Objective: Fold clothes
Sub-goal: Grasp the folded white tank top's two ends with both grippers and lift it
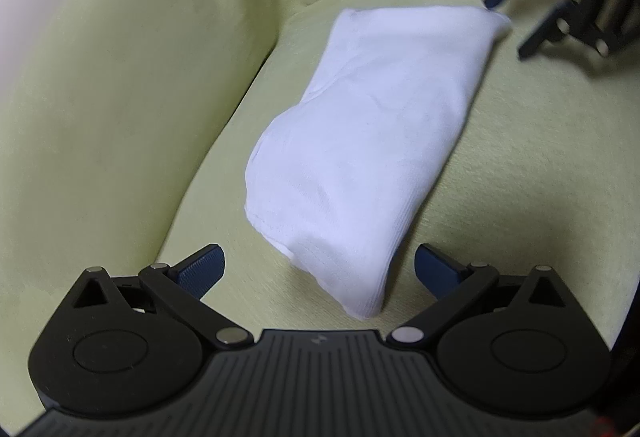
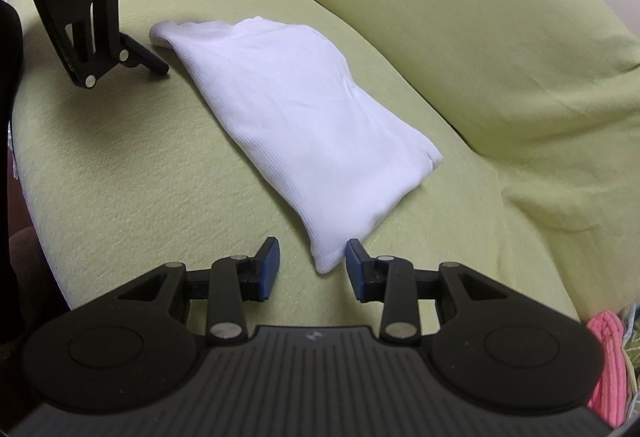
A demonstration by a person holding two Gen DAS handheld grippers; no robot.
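A white ribbed garment (image 1: 372, 125) lies folded into a thick oblong on the light green sofa seat (image 1: 520, 197). My left gripper (image 1: 318, 261) stands open wide; one near corner of the garment lies between its blue pads (image 1: 204, 269) without touching them. The right gripper (image 1: 524, 9) appears at the far end of the garment, top right. In the right wrist view the garment (image 2: 304, 117) runs away from me, and my right gripper (image 2: 312, 253) is open with the other corner between its pads, not pinched. The left gripper (image 2: 182, 3) hangs at the top left.
The green-covered sofa back (image 2: 480, 37) rises behind the garment, with a crease where it meets the seat. A pink knitted cloth (image 2: 608, 365) and a patterned fabric lie off the seat's edge at the bottom right of the right wrist view.
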